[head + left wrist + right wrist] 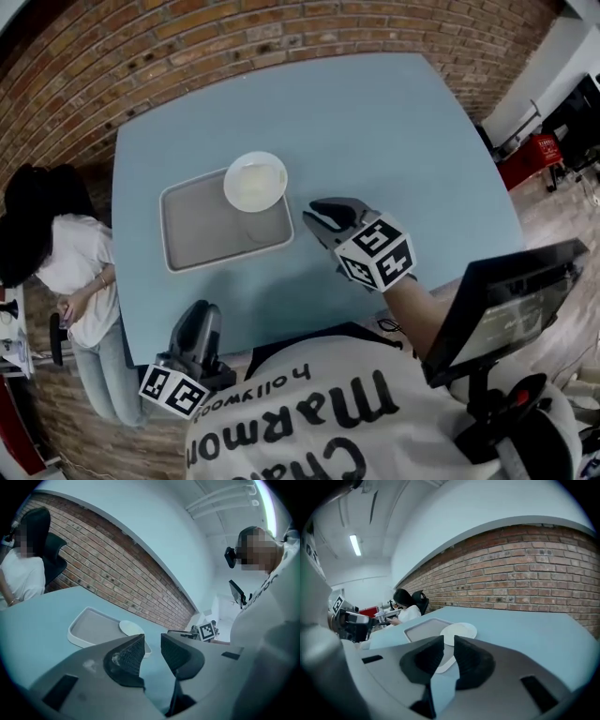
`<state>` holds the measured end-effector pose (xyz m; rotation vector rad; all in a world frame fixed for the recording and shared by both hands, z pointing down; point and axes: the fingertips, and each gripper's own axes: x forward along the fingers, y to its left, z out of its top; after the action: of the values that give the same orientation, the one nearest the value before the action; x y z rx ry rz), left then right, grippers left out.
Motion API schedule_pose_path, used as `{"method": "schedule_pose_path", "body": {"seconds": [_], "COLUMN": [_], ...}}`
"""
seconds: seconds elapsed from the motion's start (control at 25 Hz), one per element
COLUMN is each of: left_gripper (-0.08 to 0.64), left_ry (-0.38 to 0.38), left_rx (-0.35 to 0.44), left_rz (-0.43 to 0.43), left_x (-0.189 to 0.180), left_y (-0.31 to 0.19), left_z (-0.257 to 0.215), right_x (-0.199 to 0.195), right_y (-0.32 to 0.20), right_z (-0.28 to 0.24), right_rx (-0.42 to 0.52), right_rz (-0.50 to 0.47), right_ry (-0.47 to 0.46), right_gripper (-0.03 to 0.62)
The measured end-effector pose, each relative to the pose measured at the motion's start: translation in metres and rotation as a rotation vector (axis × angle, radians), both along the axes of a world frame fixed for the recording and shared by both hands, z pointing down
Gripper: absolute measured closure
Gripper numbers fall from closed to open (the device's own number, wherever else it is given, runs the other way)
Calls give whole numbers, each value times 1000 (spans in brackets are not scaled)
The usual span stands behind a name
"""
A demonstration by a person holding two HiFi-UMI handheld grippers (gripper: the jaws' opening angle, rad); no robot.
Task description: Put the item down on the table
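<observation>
Right gripper (449, 641): jaws are held narrowly apart with nothing between them; it is seen just right of the tray (187, 246). Left gripper (152, 643): jaws are likewise slightly parted and empty, on the tray's near side, at the table (394, 131) edge. Bowl (255, 181) is seated on the tray's far right corner.

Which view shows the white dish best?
The head view: it looks down on the white dish, whole rim visible, on the tray's corner. Both gripper views see it at a shallow angle, low and flattened; in the right gripper view, the jaws cover part.
</observation>
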<state>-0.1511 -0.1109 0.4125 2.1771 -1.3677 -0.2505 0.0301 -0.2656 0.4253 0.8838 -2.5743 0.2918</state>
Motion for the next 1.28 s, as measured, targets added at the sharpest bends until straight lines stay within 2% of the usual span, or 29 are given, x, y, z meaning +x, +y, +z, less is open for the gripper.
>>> {"method": "schedule_pose_path", "body": {"seconds": [0.04,0.12,0.4,0.6,1.08,1.28], "left_gripper": [449,451,525,525,523,524], "left_ry": [2,6,36,54,41,39], "left_rx": [0,2,32,27,30,25], "left_rz": [5,16,51,9,-22,-28], "left_x": [4,14,41,39,31,25], "left_y": [3,7,23,32,42,40], "left_z": [-1,-2,-10,-5,-7,-4], "right_x": [5,16,44,51,40,37], "right_y": [7,18,49,61,66,62], "right_z": [-3,-8,3,7,0,-3], "right_rx": [8,16,-60,-65,-47,-51], "right_rz": [5,13,21,17,-40,-32], "right_ry": [-12,-29,-53,-57,-64,-78], "right_gripper": [537,561,576,575,582,581]}}
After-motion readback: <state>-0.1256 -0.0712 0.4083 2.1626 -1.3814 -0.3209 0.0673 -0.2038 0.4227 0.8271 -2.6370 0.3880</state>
